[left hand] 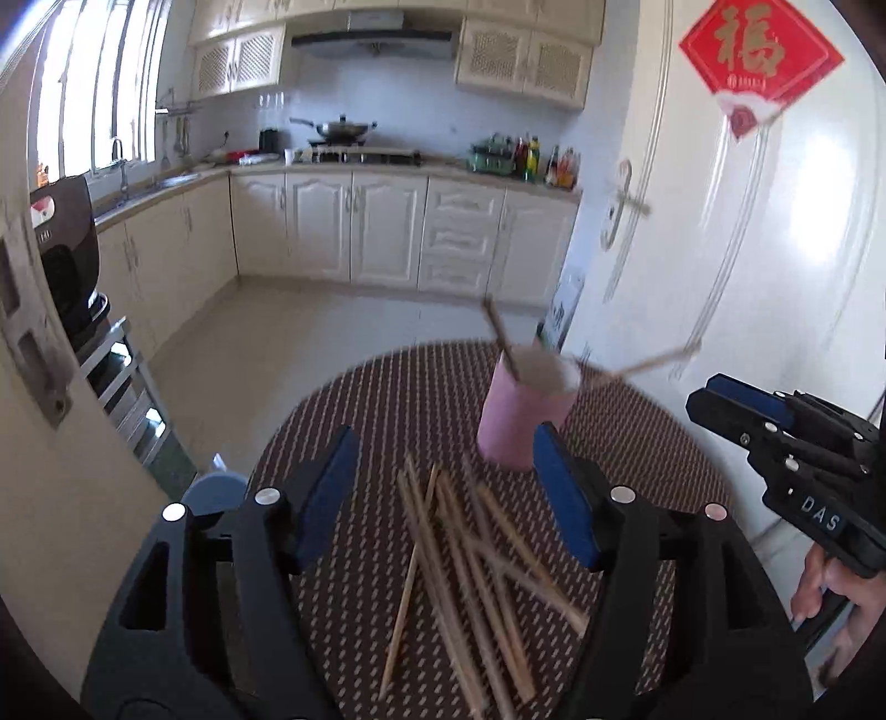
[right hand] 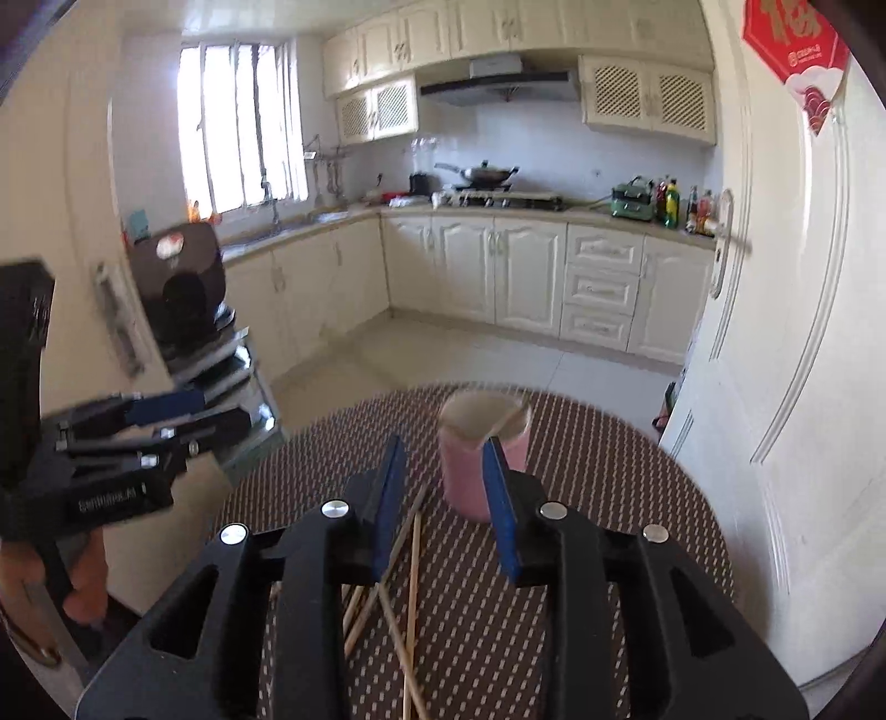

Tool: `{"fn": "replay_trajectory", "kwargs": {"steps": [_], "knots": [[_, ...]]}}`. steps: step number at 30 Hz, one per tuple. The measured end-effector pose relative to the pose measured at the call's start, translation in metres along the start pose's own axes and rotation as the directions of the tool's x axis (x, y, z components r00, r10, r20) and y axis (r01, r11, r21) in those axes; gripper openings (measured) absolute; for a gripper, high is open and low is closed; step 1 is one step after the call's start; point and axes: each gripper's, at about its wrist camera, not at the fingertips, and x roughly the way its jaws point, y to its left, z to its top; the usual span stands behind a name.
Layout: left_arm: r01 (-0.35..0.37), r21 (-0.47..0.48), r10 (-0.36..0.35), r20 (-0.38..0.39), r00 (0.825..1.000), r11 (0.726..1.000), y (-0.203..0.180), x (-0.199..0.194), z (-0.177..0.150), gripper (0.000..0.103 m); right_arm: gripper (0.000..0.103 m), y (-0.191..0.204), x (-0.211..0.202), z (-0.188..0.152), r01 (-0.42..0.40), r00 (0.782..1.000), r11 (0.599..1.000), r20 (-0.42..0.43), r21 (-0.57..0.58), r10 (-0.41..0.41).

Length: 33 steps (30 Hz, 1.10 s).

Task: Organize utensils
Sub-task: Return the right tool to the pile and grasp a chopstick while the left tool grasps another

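On the round brown dotted table mat (left hand: 387, 399), a messy pile of thin wooden chopsticks (left hand: 470, 559), a tall pink cup (left hand: 523, 412) behind with some inside, left gripper (left hand: 443, 476) wide open, holding nothing, right gripper (right hand: 443, 487) open, holding nothing.

A red diamond-shaped paper sign (left hand: 761, 50) on the white door (left hand: 775, 221), at about one o'clock, bears the gold character "福". The right gripper (left hand: 714, 399), at three o'clock, carries white letters that seem to read "DAS".
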Motion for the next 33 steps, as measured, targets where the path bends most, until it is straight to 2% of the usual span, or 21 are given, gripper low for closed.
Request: {"fn": "replay_trajectory", "kwargs": {"steps": [4,6,8,13,22,27,30,33], "knots": [[0.008,-0.013,-0.01,-0.098,0.995,1.0,0.011,0.01,-0.019,0.067,0.027,0.018,0.02,-0.024,-0.037,0.995,0.999,-0.097,-0.027,0.035],[0.018,-0.025,-0.021,-0.131,0.991,1.0,0.016,0.017,-0.028,0.067,0.027,0.029,0.04,-0.036,-0.08,0.982,0.996,-0.176,-0.043,0.071],[-0.005,-0.039,-0.002,-0.165,0.986,0.999,0.021,0.023,-0.034,0.067,0.027,0.04,0.057,-0.045,-0.112,0.968,0.992,-0.232,-0.065,0.094],[-0.003,-0.076,-0.014,-0.231,0.973,0.997,0.034,0.039,-0.044,0.067,0.026,0.059,0.098,-0.059,-0.139,0.934,0.984,-0.345,-0.109,0.094],[-0.003,-0.149,-0.043,-0.305,0.951,0.989,0.055,0.068,-0.052,0.067,0.02,0.055,0.148,-0.072,-0.14,0.886,0.985,-0.457,-0.104,0.078],[-0.007,-0.162,-0.049,-0.335,0.941,0.987,0.059,0.083,-0.056,0.067,0.014,0.045,0.162,-0.077,-0.154,0.864,0.983,-0.497,-0.1,0.085],[-0.009,-0.17,-0.051,-0.349,0.936,0.985,0.06,0.093,-0.055,0.067,0.005,0.037,0.165,-0.079,-0.167,0.86,0.982,-0.499,-0.083,0.104],[0.001,-0.19,-0.072,-0.367,0.927,0.982,0.06,0.105,-0.053,0.066,0.004,0.032,0.162,-0.077,-0.167,0.863,0.982,-0.494,-0.087,0.103]]}}
